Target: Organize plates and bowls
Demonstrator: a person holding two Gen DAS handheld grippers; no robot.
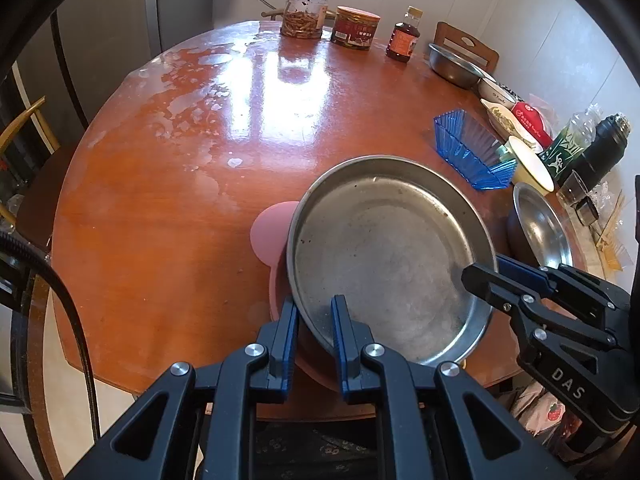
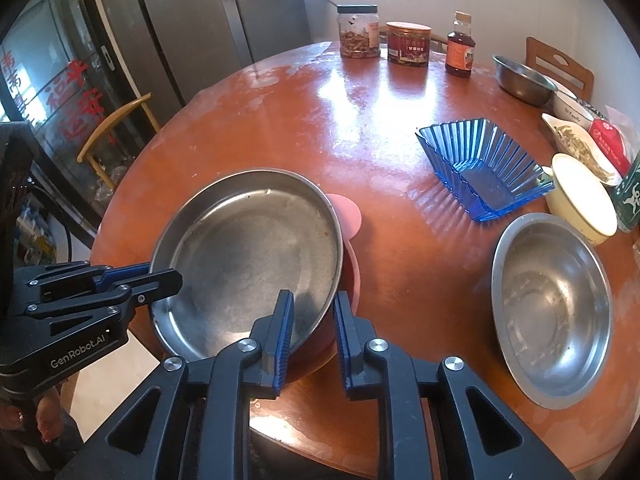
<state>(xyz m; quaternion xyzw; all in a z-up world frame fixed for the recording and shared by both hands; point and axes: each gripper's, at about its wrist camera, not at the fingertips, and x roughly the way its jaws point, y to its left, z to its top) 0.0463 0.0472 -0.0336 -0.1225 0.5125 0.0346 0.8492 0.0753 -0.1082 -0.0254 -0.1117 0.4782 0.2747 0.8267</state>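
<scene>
Steel plate [image 1: 384, 256], round, shallow, scuffed inside, sits on a pink dish [image 1: 272, 232] near the near edge of the round wooden table [image 1: 160, 208]; the pink rim pokes out on its far side and underneath.

Left gripper [image 1: 314, 320]: jaws drawn close together, blue pads straddling the plate's near rim, one pad outside, one inside. Pinched on the rim, as far as the left wrist view shows.

Right gripper [image 2: 312, 316]: jaws a little apart, plate's near-right rim between them. The inner pad lies against the plate wall; a gap shows before the outer pad, which sits over the pink dish. Not pressing.

Each gripper shows in the other's view, reaching the plate from opposite sides.

Elsewhere on the table:
- steel bowl [image 2: 552, 312], empty, right of the plate, well apart.
- blue ribbed plastic tray [image 2: 484, 168], farther back on the right.
- cream bowl [image 2: 584, 196] just beside the tray, right side.
- another steel bowl [image 2: 522, 78] at the far right edge.
- two jars [image 2: 358, 32] and a bottle [image 2: 460, 46] in a row at the far edge.
</scene>
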